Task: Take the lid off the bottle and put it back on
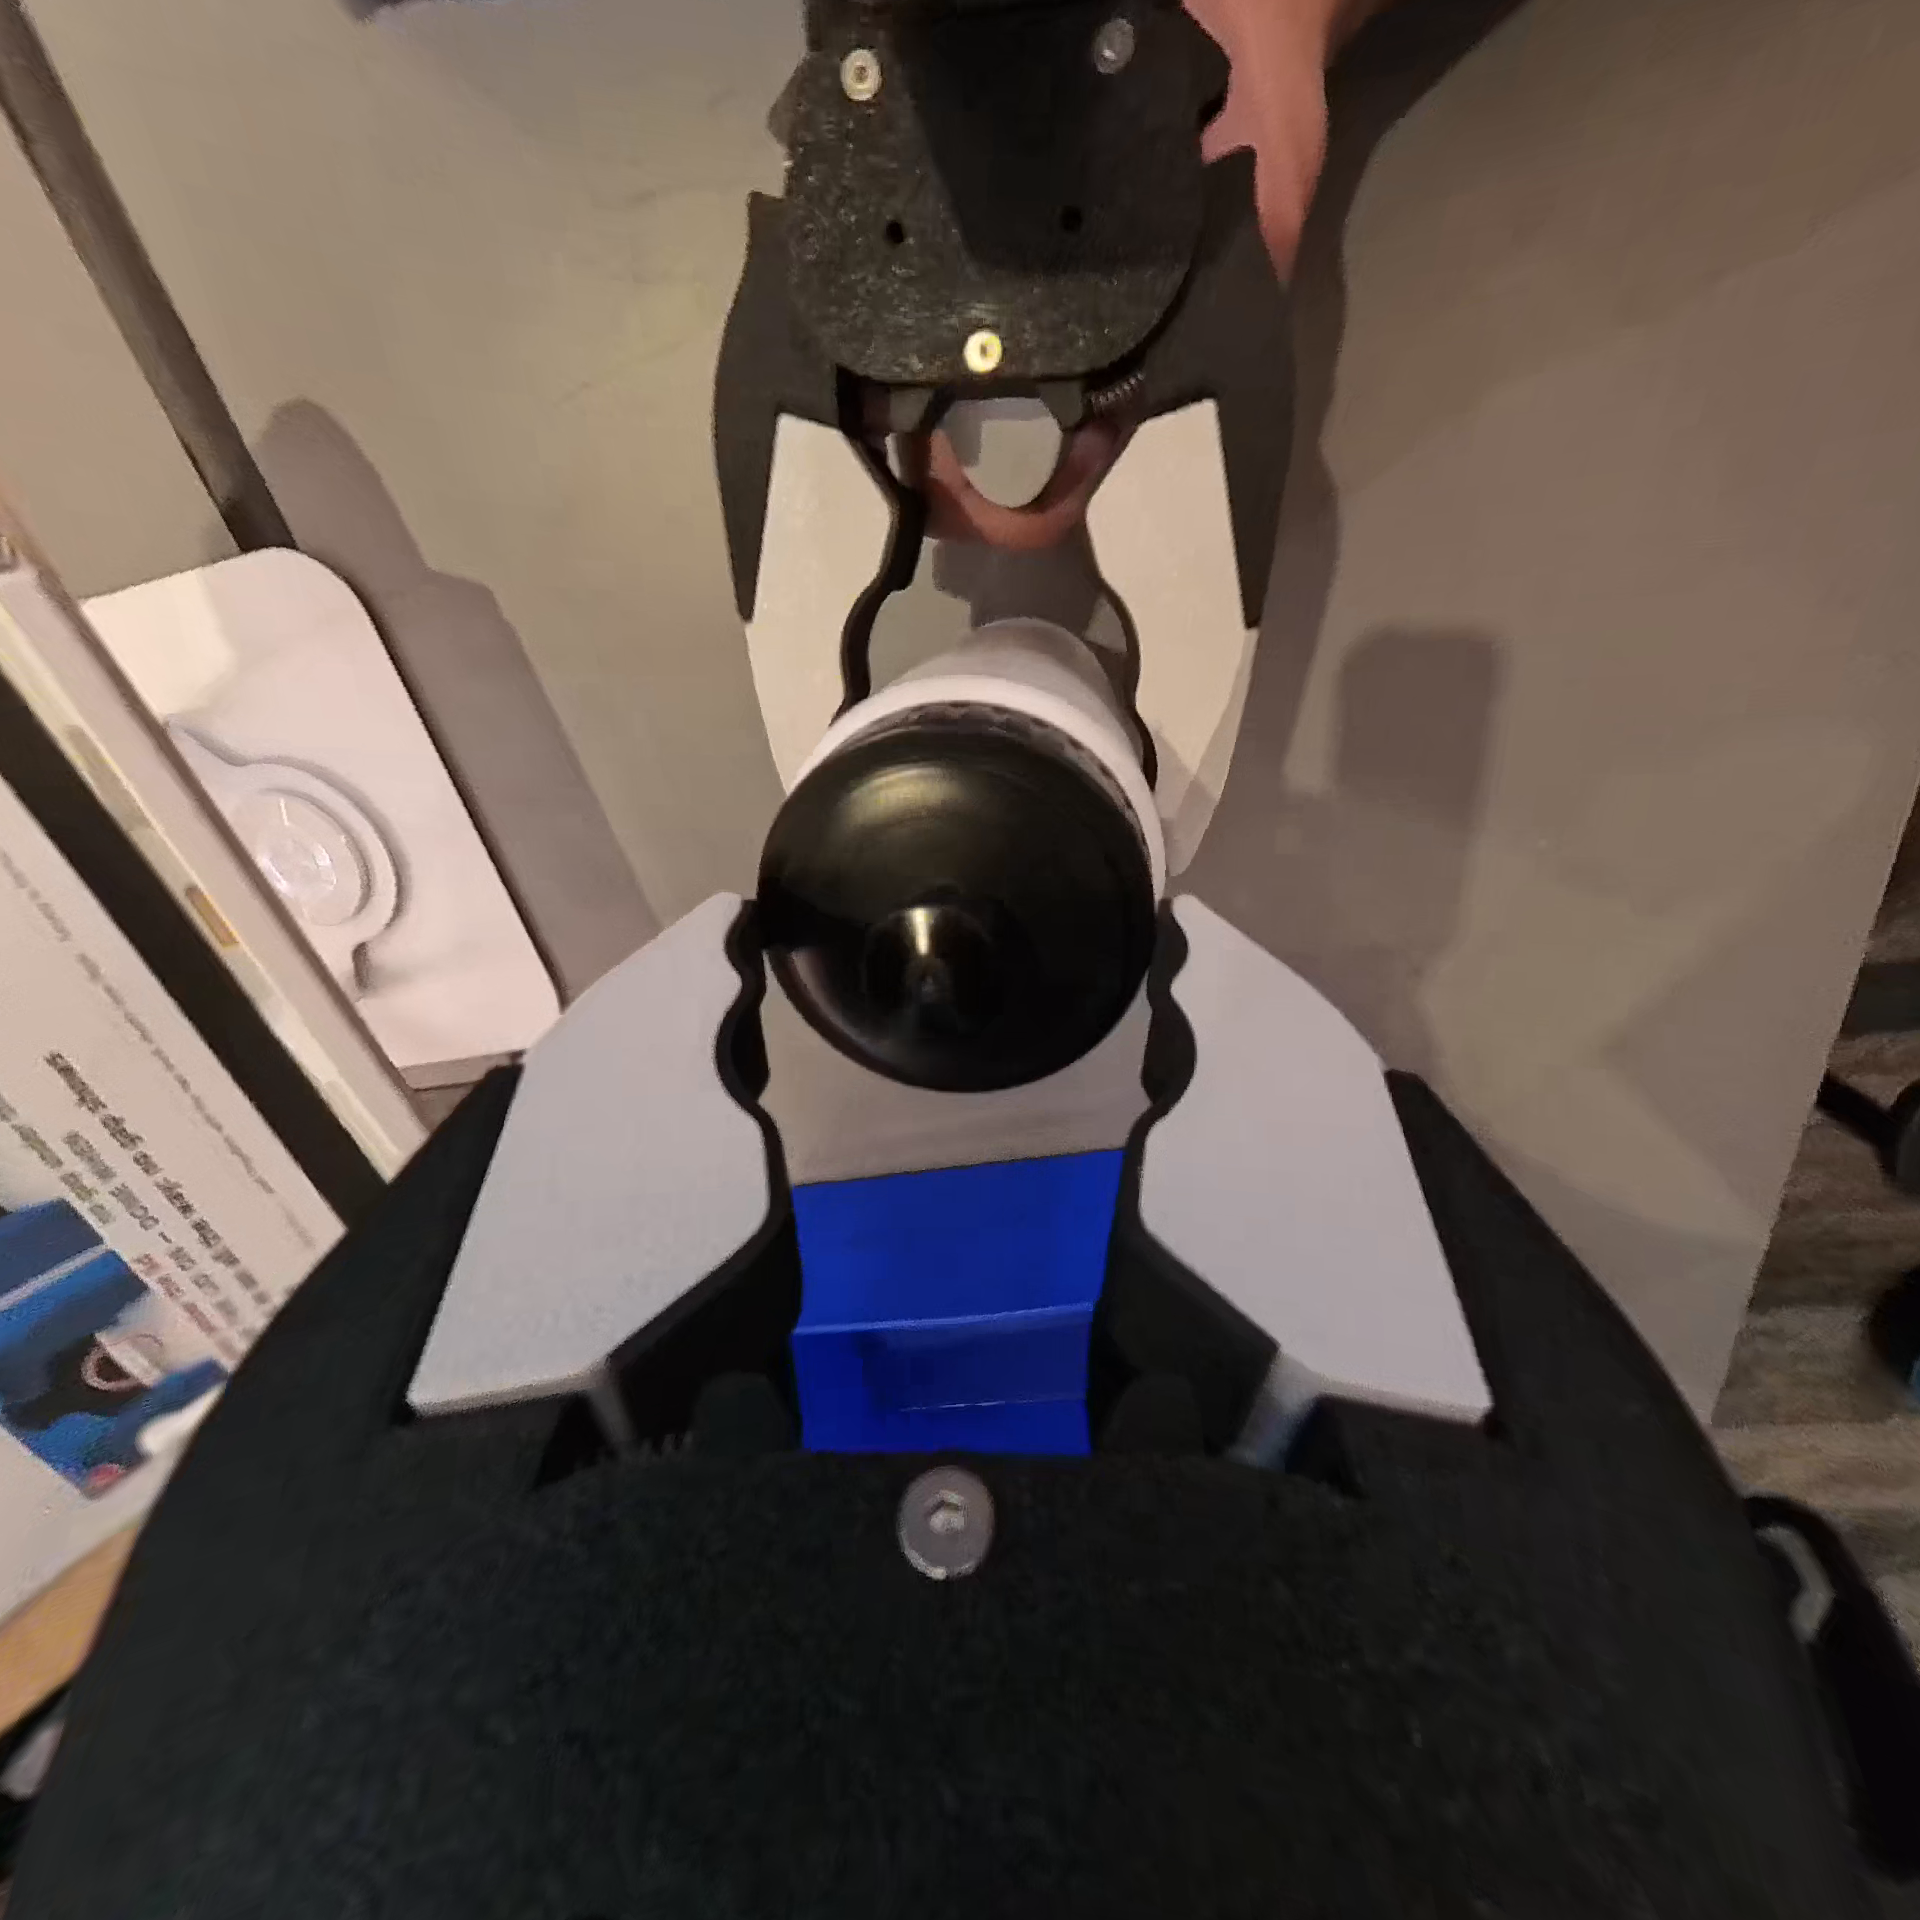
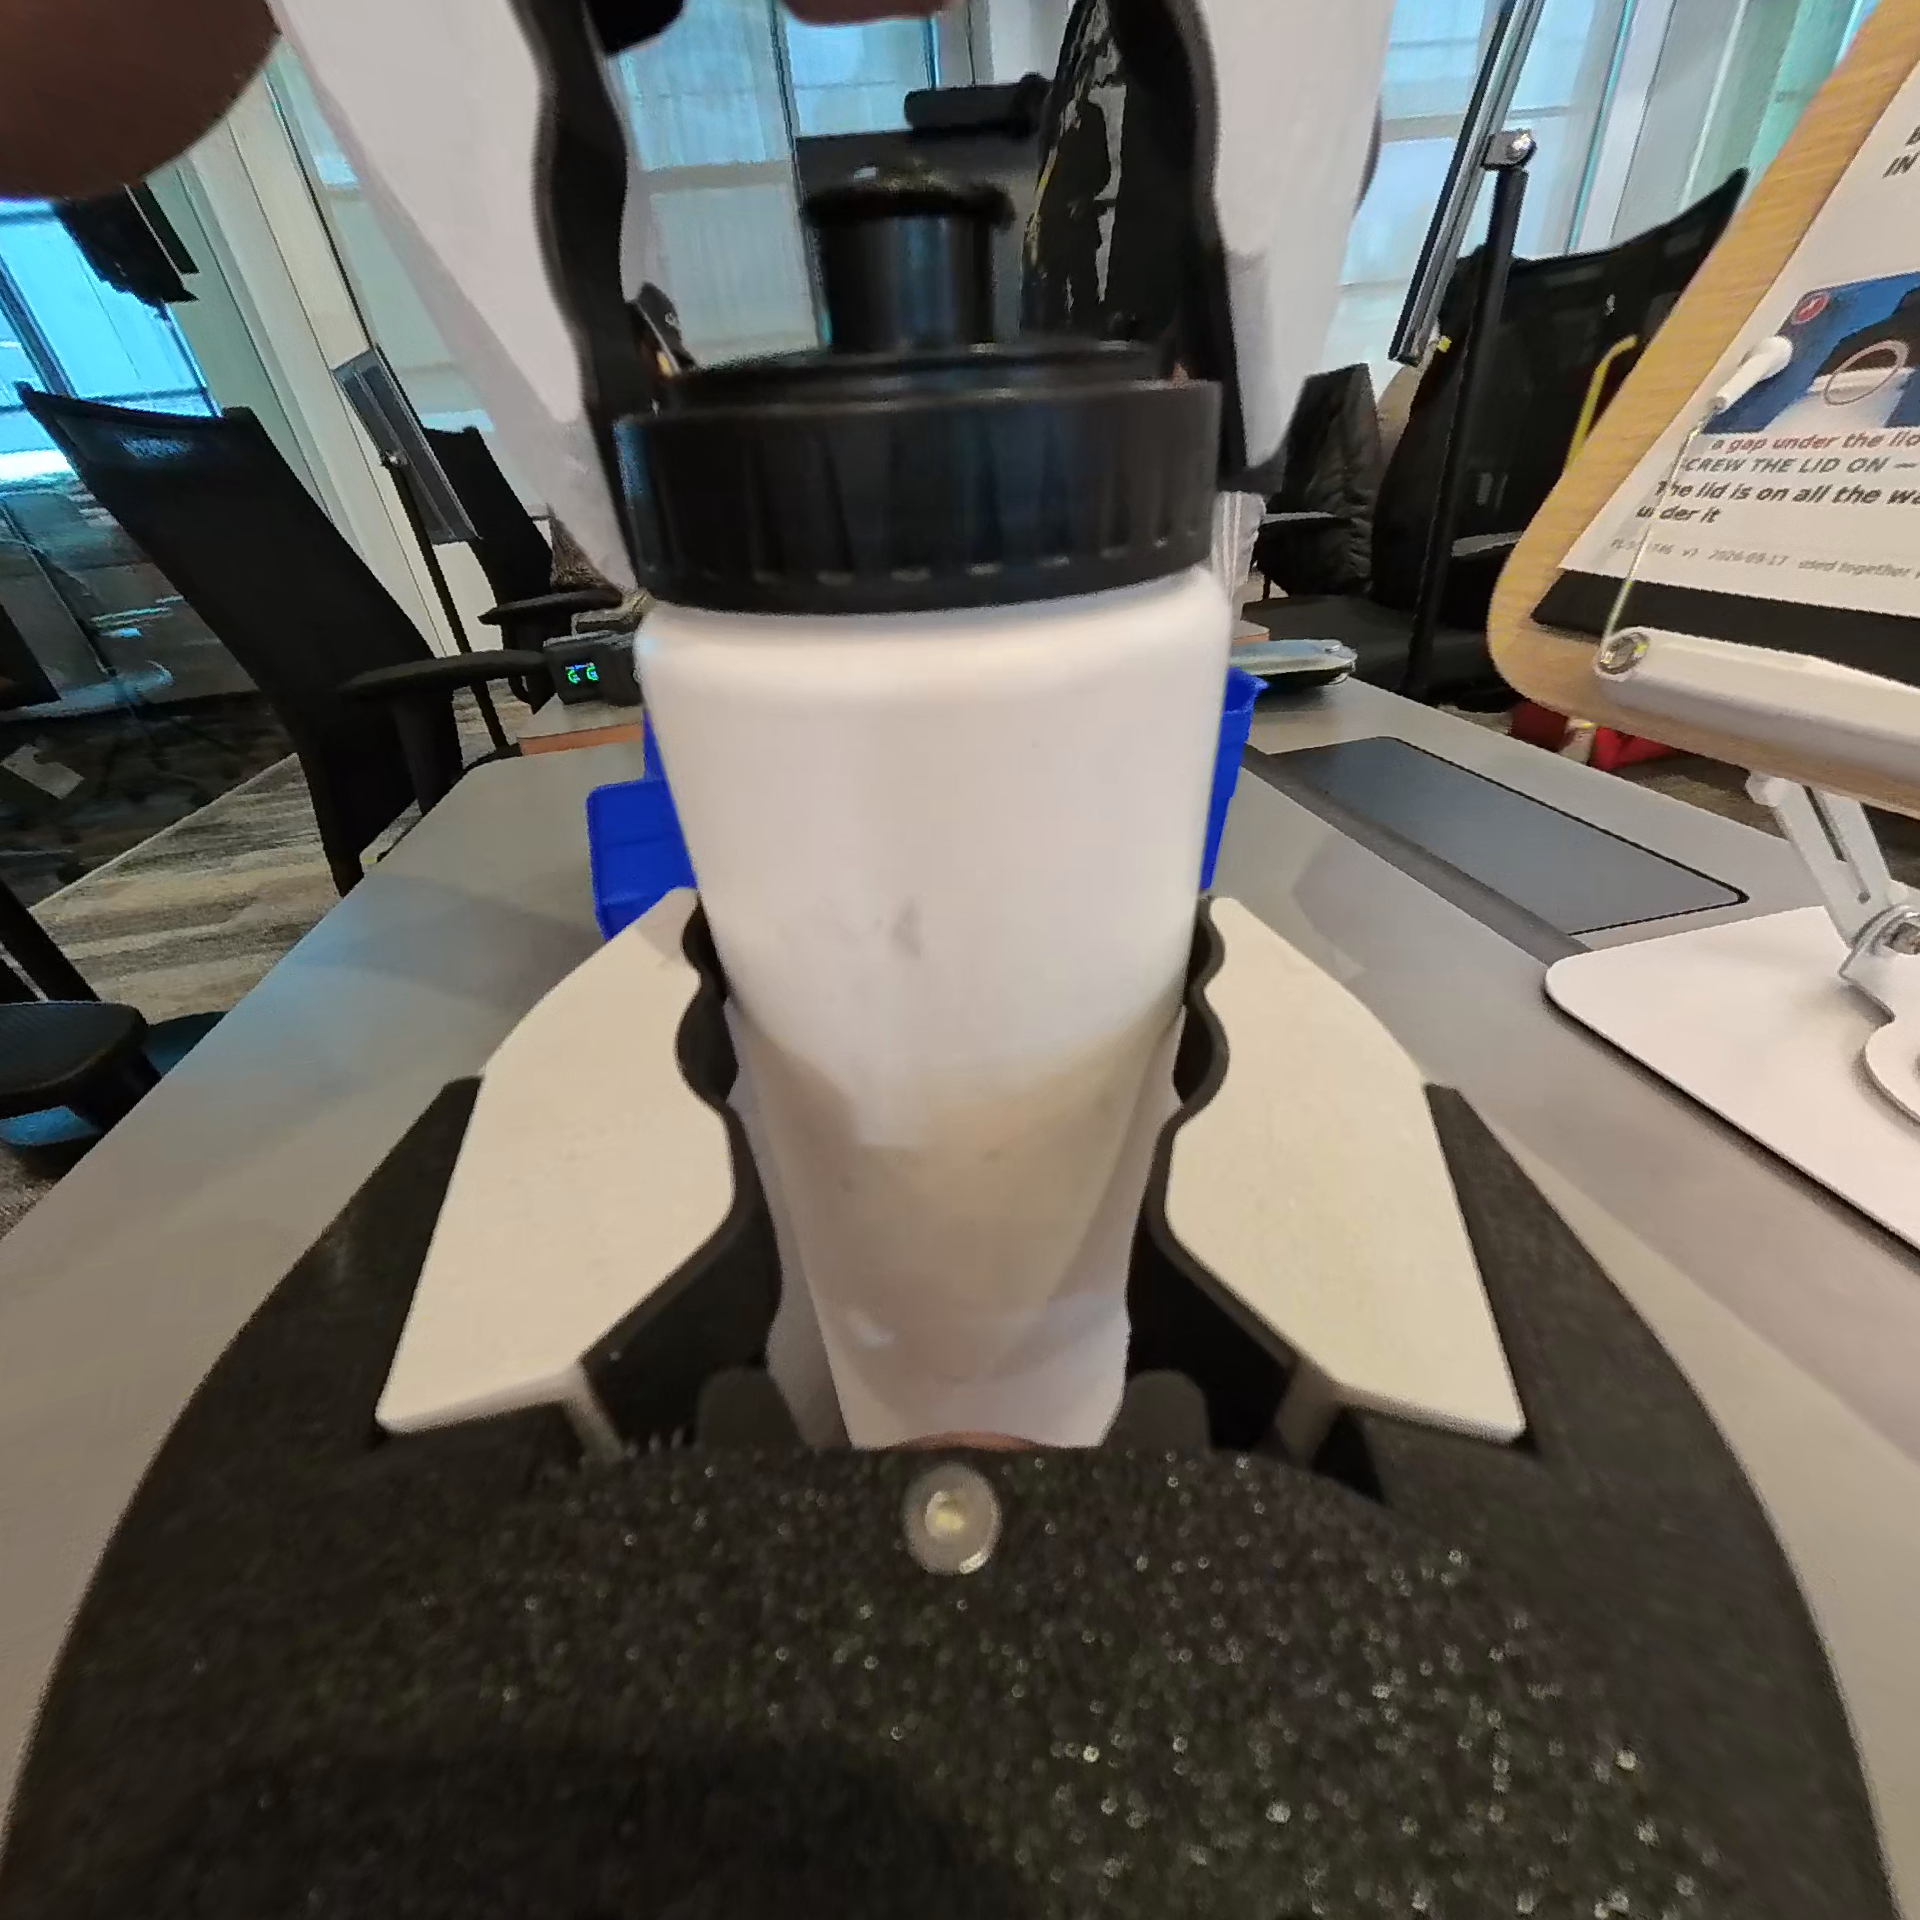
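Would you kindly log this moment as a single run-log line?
right gripper: clamped on white bottle | left gripper: jaws around black lid | lid: on bottle | blue bin: behind

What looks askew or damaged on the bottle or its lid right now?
Nothing stands out. The black lid sits level on the white bottle, with no visible gap, crack or spill. The right hand-held gripper clamps the body squarely.

Each tool [image 1: 951, 997] [image 2: 945, 1018] has a black speckled body, one silver screw [image 1: 943, 1519], and white fingers [image 2: 582, 1164] with wavy black pads.
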{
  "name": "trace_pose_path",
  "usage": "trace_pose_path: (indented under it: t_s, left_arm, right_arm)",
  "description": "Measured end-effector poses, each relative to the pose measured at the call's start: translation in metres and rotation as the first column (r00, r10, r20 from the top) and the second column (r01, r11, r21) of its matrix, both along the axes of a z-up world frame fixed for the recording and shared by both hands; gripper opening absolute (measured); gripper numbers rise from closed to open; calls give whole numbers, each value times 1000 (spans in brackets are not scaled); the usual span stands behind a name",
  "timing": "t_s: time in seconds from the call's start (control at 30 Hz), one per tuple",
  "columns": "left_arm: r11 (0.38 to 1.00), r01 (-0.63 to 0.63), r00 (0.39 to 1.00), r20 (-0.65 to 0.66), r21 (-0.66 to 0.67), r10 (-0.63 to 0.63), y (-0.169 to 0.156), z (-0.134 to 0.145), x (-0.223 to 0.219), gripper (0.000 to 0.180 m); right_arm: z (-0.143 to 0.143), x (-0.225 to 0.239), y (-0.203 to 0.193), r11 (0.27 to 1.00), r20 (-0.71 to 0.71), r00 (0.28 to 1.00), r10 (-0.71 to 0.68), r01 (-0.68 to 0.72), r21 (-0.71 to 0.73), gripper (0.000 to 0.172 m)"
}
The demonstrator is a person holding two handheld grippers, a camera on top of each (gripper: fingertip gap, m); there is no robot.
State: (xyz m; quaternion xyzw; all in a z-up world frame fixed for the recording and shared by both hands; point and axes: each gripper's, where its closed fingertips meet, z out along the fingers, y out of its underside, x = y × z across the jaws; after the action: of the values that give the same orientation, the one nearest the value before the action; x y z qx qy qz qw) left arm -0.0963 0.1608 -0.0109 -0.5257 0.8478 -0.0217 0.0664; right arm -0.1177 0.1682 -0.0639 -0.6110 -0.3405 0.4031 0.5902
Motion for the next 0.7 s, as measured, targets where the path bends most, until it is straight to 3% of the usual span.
trace_pose_path:
  t_s: [0.37, 0.7]
  left_arm:
    - [933, -357, 934, -7, 31, 358, -3, 1, -13, 69]
    - [767, -641, 767, 64, 34, 638, -1, 2, -15, 68]
  right_arm:
    - [-1, -5, 1, 999, 45, 998, -36, 35, 24, 84]
    - [-1, -3, 1, 999, 55, 997, -46, 45, 14, 81]
